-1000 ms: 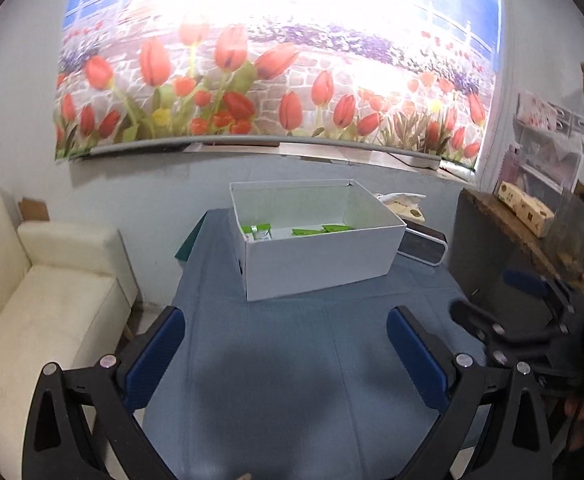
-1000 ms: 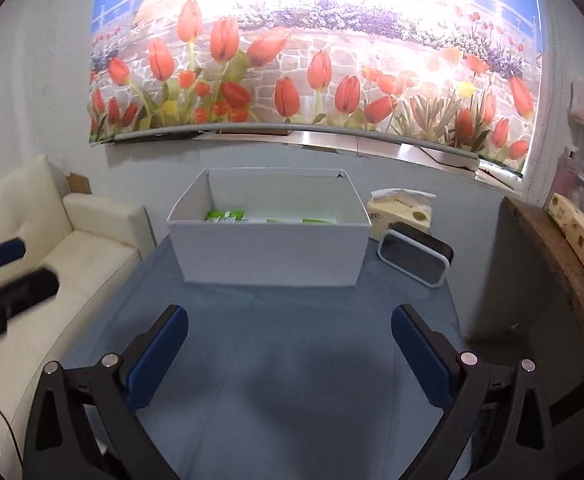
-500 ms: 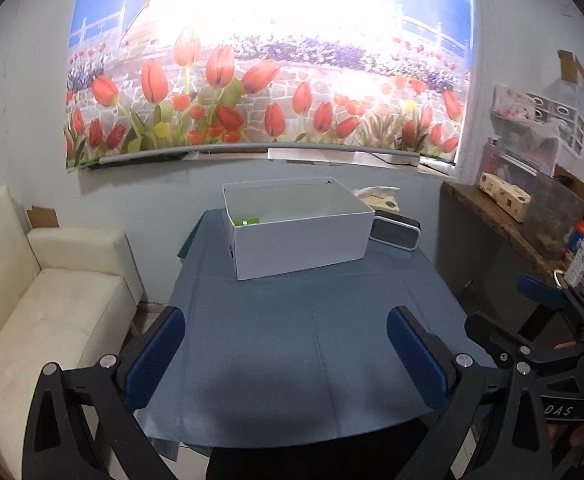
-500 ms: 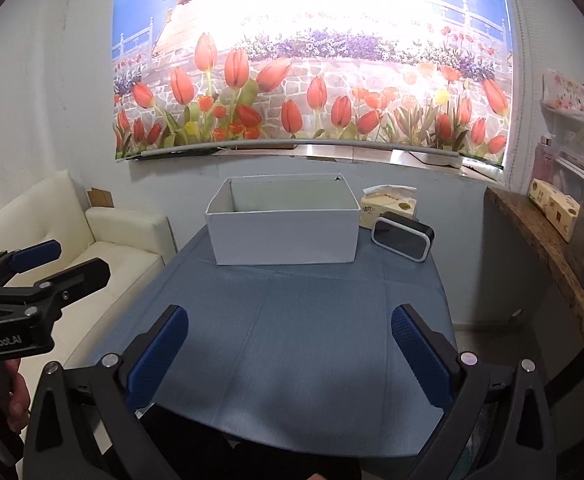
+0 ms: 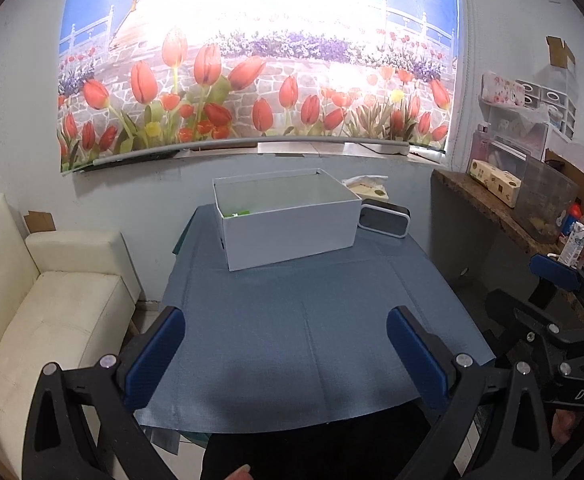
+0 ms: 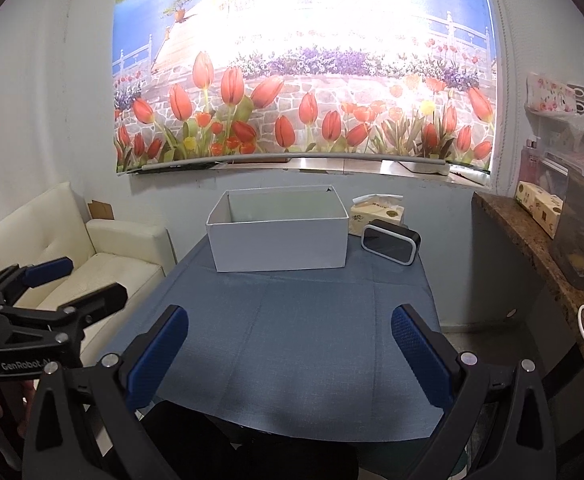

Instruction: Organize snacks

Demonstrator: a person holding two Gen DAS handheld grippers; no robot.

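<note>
A white open box (image 5: 288, 220) (image 6: 278, 238) stands at the far end of the blue-covered table (image 5: 303, 328) (image 6: 303, 320). A bit of a green snack packet (image 5: 238, 213) shows inside its left corner in the left wrist view; the box's inside is hidden in the right wrist view. My left gripper (image 5: 286, 354) hangs open over the table's near edge, holding nothing. My right gripper (image 6: 290, 354) is open too, also at the near edge with nothing in it. Each gripper shows at the side of the other's view.
A black clock (image 6: 389, 242) and a tissue box (image 6: 375, 216) sit right of the white box. A cream sofa (image 5: 40, 312) stands left of the table, and a cluttered brown shelf (image 6: 531, 236) runs along the right. A tulip poster (image 6: 303, 120) hangs on the wall.
Both grippers have pulled back and away from the box to the table's near edge, so the box looks smaller and farther. Both stay open.
</note>
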